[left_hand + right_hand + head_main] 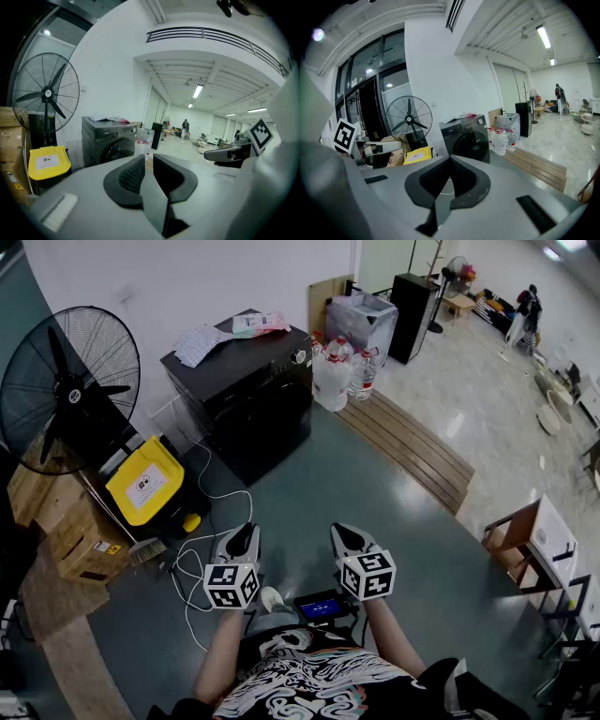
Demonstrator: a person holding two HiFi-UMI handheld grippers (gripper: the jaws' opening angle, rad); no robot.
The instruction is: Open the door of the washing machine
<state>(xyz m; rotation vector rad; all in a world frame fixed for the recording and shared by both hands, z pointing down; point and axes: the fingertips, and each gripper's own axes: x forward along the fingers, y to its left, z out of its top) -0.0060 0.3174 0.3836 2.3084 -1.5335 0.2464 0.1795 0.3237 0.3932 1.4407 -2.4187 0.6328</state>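
Patterned shirt point(300, 676) and two forearms are filling the bottom of the head view, where the person is holding both grippers side by side, low over the grey floor point(309, 488). On the left gripper point(242, 538) the jaws are standing a narrow gap apart, with nothing between them. On the right gripper point(345, 536) the jaws are pressing together at the tips, also empty.

Both grippers are pointing toward the washing machine point(248, 399), which is standing well apart from them against the white wall. Its round door point(474, 147) is lying flush with the dark front, closed, and neither gripper is touching it. Folded papers point(202, 343) and a pink packet point(261, 322) are lying on the machine's top.

To the left of the machine, a black standing fan point(70, 390) and a yellow bin point(145, 482) are sitting. Large water bottles point(336, 371) are standing just beside the machine's right side, at the end of a slatted wooden platform point(408, 442). A white cable point(192, 540) is trailing over the floor between the machine and the left gripper.
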